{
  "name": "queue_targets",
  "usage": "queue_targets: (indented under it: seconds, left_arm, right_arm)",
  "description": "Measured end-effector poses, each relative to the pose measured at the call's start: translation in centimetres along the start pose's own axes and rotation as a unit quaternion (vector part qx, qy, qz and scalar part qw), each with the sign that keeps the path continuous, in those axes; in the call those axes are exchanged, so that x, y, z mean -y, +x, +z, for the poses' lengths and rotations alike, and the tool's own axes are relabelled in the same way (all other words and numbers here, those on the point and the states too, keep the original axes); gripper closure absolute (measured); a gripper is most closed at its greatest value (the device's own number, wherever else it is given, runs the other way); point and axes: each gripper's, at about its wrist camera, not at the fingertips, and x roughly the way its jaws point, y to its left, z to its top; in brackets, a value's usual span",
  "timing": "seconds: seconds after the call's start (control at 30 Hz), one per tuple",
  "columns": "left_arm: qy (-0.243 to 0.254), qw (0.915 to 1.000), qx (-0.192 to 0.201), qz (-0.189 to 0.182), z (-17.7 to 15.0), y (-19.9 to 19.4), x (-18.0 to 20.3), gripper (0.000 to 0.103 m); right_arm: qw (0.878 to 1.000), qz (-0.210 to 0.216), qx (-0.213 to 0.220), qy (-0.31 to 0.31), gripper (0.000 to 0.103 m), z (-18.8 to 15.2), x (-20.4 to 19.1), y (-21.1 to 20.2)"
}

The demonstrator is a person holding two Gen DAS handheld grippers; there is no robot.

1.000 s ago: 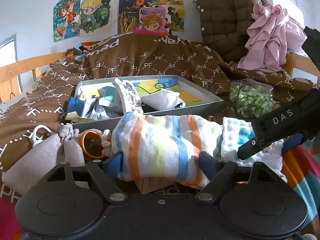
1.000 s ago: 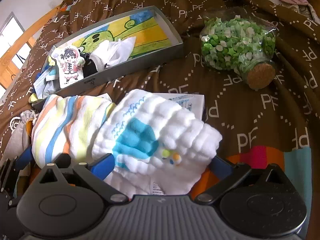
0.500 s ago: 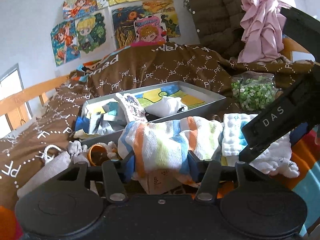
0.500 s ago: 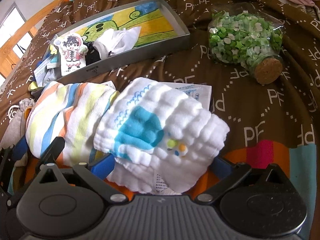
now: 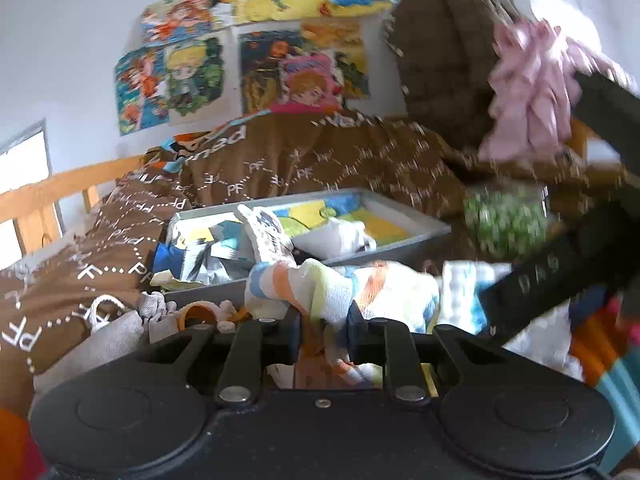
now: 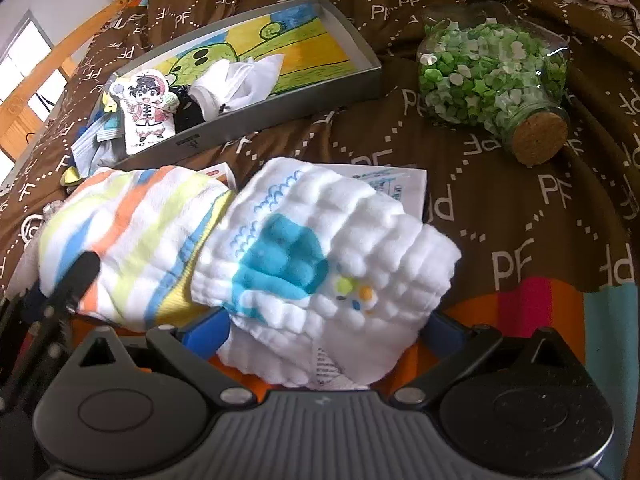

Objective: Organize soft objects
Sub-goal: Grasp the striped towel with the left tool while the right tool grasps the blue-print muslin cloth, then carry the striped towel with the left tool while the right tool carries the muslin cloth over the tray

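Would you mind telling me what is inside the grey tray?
The grey tray holds a white cloth, a cartoon character card and a colourful drawing lining it; whatever lies beneath them is covered.

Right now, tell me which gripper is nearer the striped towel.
Left. The left gripper is shut on the striped towel; the right gripper straddles the white-and-blue washcloth lying beside it.

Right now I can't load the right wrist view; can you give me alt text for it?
The right gripper sits open around a white quilted cloth with a teal print, beside a striped towel on the brown bedspread. Behind them lie a grey tray and a corked jar of green paper stars on its side.
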Motion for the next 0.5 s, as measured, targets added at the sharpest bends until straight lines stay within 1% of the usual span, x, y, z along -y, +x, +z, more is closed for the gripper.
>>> queue_targets:
  seconds: [0.07,0.13,0.23,0.27,0.33,0.37,0.4,0.43,0.5]
  left_arm:
    - [-0.028,0.9996,0.011,-0.001,0.2,-0.3,-0.6,0.081]
    - [-0.041,0.9990,0.015,0.000,0.2,-0.3,-1.0,0.081]
    - [-0.046,0.9989,0.013,-0.001,0.2,-0.2,-1.1,0.081]
    - [-0.044,0.9989,0.013,-0.002,0.2,-0.2,-1.0,0.081]
    - [-0.042,0.9990,0.015,-0.005,0.3,-0.3,-0.9,0.081]
    - [-0.042,0.9990,0.015,-0.007,0.3,-0.3,-0.9,0.081]
    - [-0.042,0.9989,0.016,-0.009,0.3,-0.4,-0.9,0.081]
    - [-0.043,0.9989,0.017,-0.010,0.3,-0.4,-0.9,0.081]
    - [-0.047,0.9987,0.019,-0.011,0.3,-0.5,-1.0,0.081]
  right_arm:
    - [1.000,-0.008,0.001,-0.006,0.005,-0.1,-0.3,0.2]
    - [1.000,-0.019,-0.001,-0.017,0.009,-0.2,-0.6,0.5]
    - [0.999,-0.027,0.000,-0.036,0.019,-0.4,-1.3,0.6]
    - [0.999,-0.025,0.001,-0.039,0.026,-0.4,-1.4,0.5]
    - [0.999,-0.023,0.004,-0.039,0.034,-0.4,-1.5,0.3]
    - [0.999,-0.023,0.007,-0.039,0.040,-0.4,-1.5,0.2]
    - [0.999,-0.021,0.009,-0.038,0.045,-0.4,-1.4,0.1]
    - [0.999,-0.019,0.011,-0.036,0.047,-0.4,-1.3,0.1]
    - [0.999,-0.012,0.014,-0.029,0.060,-0.3,-1.1,-0.1]
